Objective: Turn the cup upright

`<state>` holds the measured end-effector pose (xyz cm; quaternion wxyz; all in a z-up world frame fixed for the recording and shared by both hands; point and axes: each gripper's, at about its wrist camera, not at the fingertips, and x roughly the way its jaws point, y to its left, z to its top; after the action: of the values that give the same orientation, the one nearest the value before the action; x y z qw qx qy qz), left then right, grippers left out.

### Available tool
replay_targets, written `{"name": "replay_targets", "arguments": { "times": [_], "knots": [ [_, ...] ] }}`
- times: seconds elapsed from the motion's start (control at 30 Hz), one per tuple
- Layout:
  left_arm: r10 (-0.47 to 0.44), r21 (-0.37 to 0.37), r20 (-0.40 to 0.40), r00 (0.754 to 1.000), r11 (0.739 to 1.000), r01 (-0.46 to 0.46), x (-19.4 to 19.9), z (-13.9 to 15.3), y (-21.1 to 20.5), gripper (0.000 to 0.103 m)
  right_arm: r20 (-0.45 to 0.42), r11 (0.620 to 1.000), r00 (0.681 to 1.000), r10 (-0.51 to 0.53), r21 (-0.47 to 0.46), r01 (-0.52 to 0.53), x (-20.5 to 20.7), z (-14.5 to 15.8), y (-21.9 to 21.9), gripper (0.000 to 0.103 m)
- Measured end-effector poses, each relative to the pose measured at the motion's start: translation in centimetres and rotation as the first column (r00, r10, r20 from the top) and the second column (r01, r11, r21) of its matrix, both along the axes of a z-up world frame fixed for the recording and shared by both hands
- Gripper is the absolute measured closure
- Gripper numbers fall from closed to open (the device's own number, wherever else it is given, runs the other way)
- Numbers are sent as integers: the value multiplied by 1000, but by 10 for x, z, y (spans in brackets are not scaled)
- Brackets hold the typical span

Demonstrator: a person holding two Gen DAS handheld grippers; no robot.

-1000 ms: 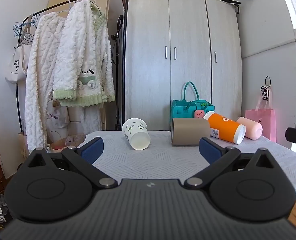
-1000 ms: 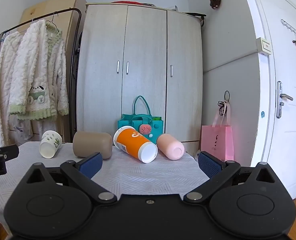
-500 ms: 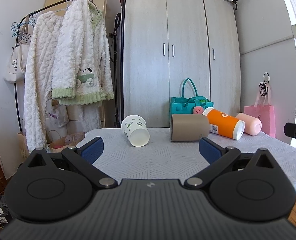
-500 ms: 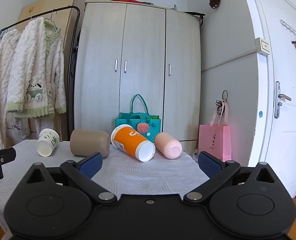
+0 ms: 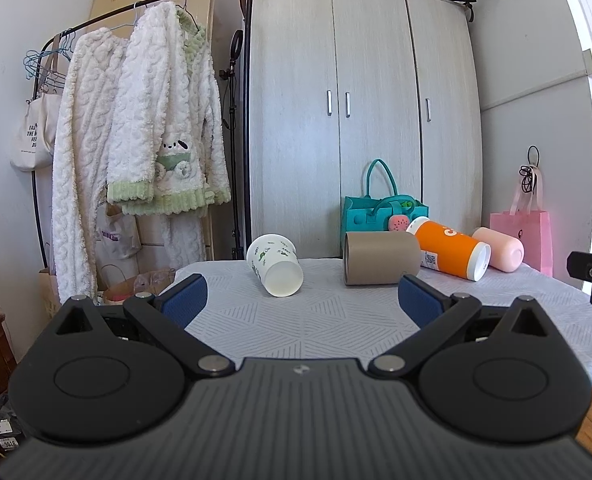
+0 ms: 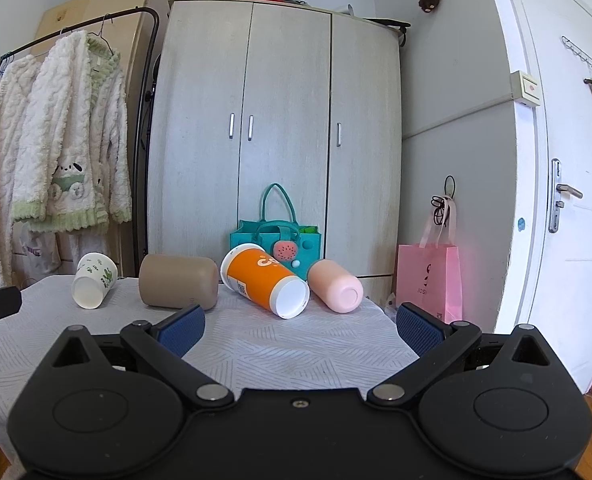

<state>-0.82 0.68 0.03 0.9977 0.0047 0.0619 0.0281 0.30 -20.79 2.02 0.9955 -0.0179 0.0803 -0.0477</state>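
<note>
White ribbed cloth covers the surface [image 5: 316, 320] where four cups lie on their sides in a row, well ahead of both sets of fingers, none yet upright. The left gripper [image 5: 300, 300] has its blue-padded fingers [image 5: 183, 298] spread wide and empty, and the small white paper cup with green leaf print [image 5: 275, 266] lies just beyond and between them, tilted with one round end facing the camera. The right gripper [image 6: 300, 322] is likewise wide apart and holds nothing; the tall orange cup with a white end [image 6: 265, 280] lies ahead between its fingers. A matte tan cylindrical cup [image 5: 382, 258] and a pale pink cup [image 6: 336, 286] complete the row. To do the reach well, I would advance low and straight, straddle one cup's side across its middle, then close gently, since a light paper cup probably rolls or crushes easily.
</note>
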Motion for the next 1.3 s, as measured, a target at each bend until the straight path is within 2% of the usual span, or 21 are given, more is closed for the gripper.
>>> {"name": "replay_targets", "arguments": {
  "times": [0.37, 0.57, 1.3],
  "knots": [
    [4, -8, -8, 1000, 1000, -4, -2, 2, 2, 0, -6, 1000, 1000, -3, 1, 3, 1, 0, 0, 0],
    [4, -36, -33, 999, 999, -5, -1, 2, 6, 0, -17, 1000, 1000, -1, -2, 1, 2, 0, 0, 0],
    [8, -36, -92, 996, 999, -11, 5, 4, 9, 0, -39, 1000, 999, 8, 4, -8, 7, 0, -4, 0]
  ]
}}
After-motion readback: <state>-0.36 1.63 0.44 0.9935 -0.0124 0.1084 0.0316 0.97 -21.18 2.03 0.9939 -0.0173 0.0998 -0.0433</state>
